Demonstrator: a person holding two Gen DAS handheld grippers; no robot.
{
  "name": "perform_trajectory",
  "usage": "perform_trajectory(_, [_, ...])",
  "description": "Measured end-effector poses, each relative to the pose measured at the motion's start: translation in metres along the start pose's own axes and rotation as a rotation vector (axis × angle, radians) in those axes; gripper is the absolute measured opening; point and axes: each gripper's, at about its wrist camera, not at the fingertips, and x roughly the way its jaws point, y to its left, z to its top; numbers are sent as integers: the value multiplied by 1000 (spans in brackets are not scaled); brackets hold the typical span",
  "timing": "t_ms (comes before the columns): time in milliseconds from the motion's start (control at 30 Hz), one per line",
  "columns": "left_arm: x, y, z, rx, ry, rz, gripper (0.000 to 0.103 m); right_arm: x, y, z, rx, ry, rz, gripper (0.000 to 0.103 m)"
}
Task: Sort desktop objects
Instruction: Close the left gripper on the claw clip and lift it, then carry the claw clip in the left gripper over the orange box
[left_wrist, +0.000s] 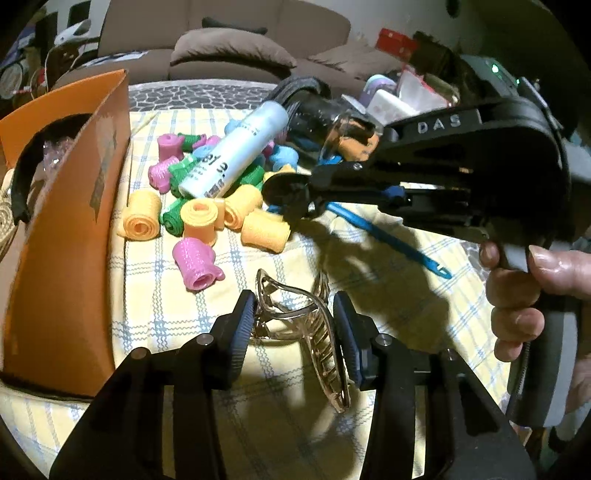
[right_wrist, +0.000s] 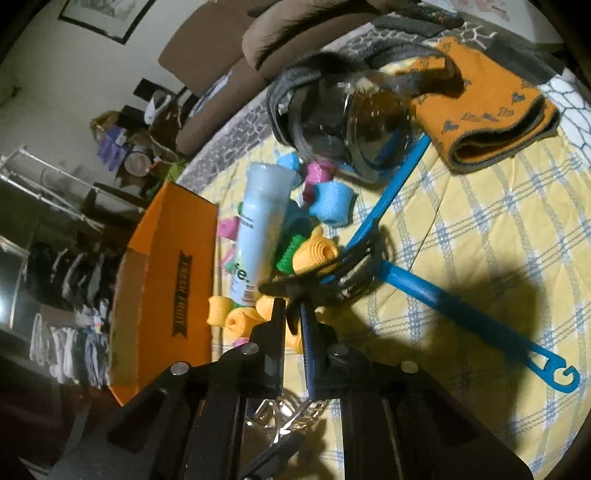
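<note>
Left wrist view shows a translucent amber hair claw clip (left_wrist: 306, 332) lying between the left gripper (left_wrist: 295, 325) pads; the jaws stand partly apart with the pads close against the clip's sides, though whether they press on it is hard to tell. The clip has long curved teeth and sits above the yellow checked tablecloth (left_wrist: 388, 288). Beyond it lies a heap of foam hair rollers (left_wrist: 207, 218) in pink, green, yellow and pale blue, with a white tube (left_wrist: 236, 151) resting on top. An orange cardboard box (left_wrist: 70, 229) stands at the left, its inside mostly hidden. The right gripper (right_wrist: 293, 317) has its jaws fully closed on a thin black comb-like piece (right_wrist: 332, 266), whose shape is blurred and dark. A blue long-handled tool (right_wrist: 413, 280) lies across the cloth, part of it under a glass jar (right_wrist: 351, 125) lying on its side. A hand (left_wrist: 532, 295) grips the right handle. The cloth is bare near the table's right edge.
</note>
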Motion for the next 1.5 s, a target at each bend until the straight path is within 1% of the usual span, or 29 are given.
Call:
perform_trajectory(133, [-14, 1, 6, -6, -23, -12, 39, -12, -4, 3, 15, -29, 10, 9])
perform_trajectory(233, [-25, 2, 13, -4, -43, -22, 36, -19, -8, 6, 35, -39, 1, 9])
perform_trajectory(267, [-30, 2, 16, -2, -54, -25, 34, -20, -10, 6, 37, -38, -13, 9])
perform_trajectory(300, [-33, 2, 20, 1, -62, -28, 26, -19, -11, 6, 35, -34, -23, 9])
perform_trajectory(333, [-39, 1, 21, 4, -71, -31, 23, -18, -11, 6, 36, -28, -33, 9])
perform_trajectory(367, [-43, 2, 24, 11, -75, -28, 23, -18, -14, 6, 48, -22, -32, 10])
perform_trajectory(400, [-43, 2, 27, 15, -74, -22, 23, -15, -16, 6, 76, -11, -21, 18])
perform_trajectory(433, [-43, 3, 28, 18, -72, -13, 23, -14, -19, 5, 92, -5, -16, 36])
perform_trajectory(500, [-39, 6, 28, 15, -45, -23, 23, -12, -20, 5, 116, -10, -15, 55])
perform_trajectory(567, [-34, 6, 23, 26, -22, -8, 24, -11, -20, 7, 134, -11, -6, 57])
perform_trajectory(600, [-31, 4, 19, 47, -14, 11, 29, -9, -19, 7, 144, -9, 3, 59])
perform_trajectory(633, [-30, 3, 16, 56, -11, 21, 37, -6, -19, 7, 156, -7, 9, 63])
perform_trajectory(667, [-25, 2, 12, 66, -2, 36, 42, -4, -17, 8, 161, -4, 3, 65])
perform_trajectory(700, [-23, 2, 9, 72, 6, 42, 50, 0, -16, 9, 167, 0, -8, 67])
perform_trajectory(800, [-10, -1, -2, 111, 42, 85, 51, 10, -18, 10, 210, 7, -9, 72])
perform_trajectory(833, [-7, -3, -5, 133, 51, 101, 54, 14, -19, 10, 237, 10, -7, 73])
perform_trajectory(900, [0, -5, -12, 180, 70, 132, 54, 20, -21, 10, 263, 13, -10, 73])
perform_trajectory(967, [7, -7, -18, 217, 92, 154, 55, 28, -22, 11, 272, 16, -33, 73])
perform_trajectory(1033, [7, -10, -22, 256, 86, 169, 55, 33, -25, 13, 282, 8, -32, 72])
perform_trajectory(1100, [6, -13, -24, 278, 89, 167, 54, 32, -28, 15, 297, -13, -23, 72])
perform_trajectory(1167, [5, -13, -24, 280, 95, 155, 54, 30, -30, 16, 299, -22, -34, 63])
perform_trajectory(1200, [4, -12, -23, 278, 94, 145, 47, 30, -32, 16, 295, -29, -38, 50])
perform_trajectory(1233, [2, -10, -23, 271, 92, 129, 35, 28, -35, 15, 297, -40, -27, 41])
perform_trajectory(1267, [1, -9, -22, 262, 93, 118, 30, 28, -38, 14, 301, -45, -9, 39])
perform_trajectory(1300, [0, -6, -21, 244, 96, 96, 29, 28, -41, 13, 308, -44, 5, 36])
perform_trajectory(1367, [-2, 0, -20, 204, 103, 57, 28, 26, -46, 11, 316, -46, 15, 23])
perform_trajectory(1400, [-2, 1, -20, 197, 105, 49, 28, 24, -47, 10, 314, -50, 22, 20])
perform_trajectory(1500, [-6, 5, -21, 171, 106, 29, 28, 17, -49, 9, 304, -57, 49, 19])
